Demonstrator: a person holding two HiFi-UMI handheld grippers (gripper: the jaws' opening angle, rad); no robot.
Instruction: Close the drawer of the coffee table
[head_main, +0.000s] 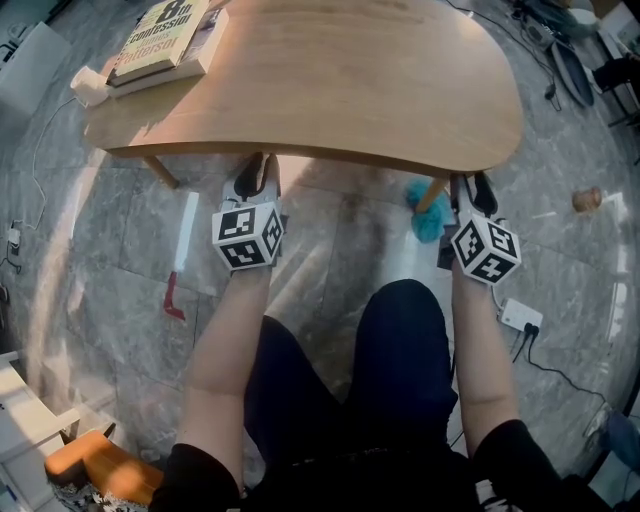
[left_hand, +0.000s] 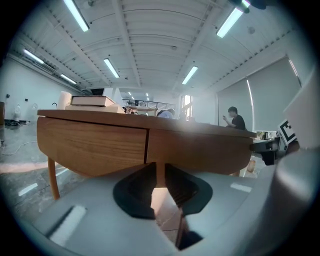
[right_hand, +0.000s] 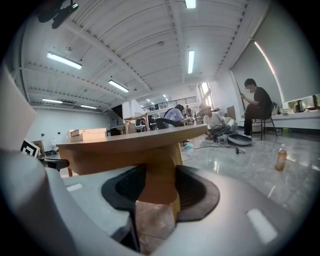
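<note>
Your sleeves (head_main: 203, 472) are black and short, and your forearms below them are bare. Dark, near-black trousers (head_main: 400, 350) cover your legs.

The left gripper (head_main: 258, 176) and the right gripper (head_main: 474, 190) each carry a white cube printed with black square markers on its faces: the left cube (head_main: 247, 236) and the right cube (head_main: 485, 250). Seen from its own camera, each gripper has a smooth, rounded, pale grey shell (left_hand: 100, 220) with a lighter rectangular patch (left_hand: 70, 225) on either side. The pads (left_hand: 135, 192) are black and rounded, with ribbed inner faces.
</note>
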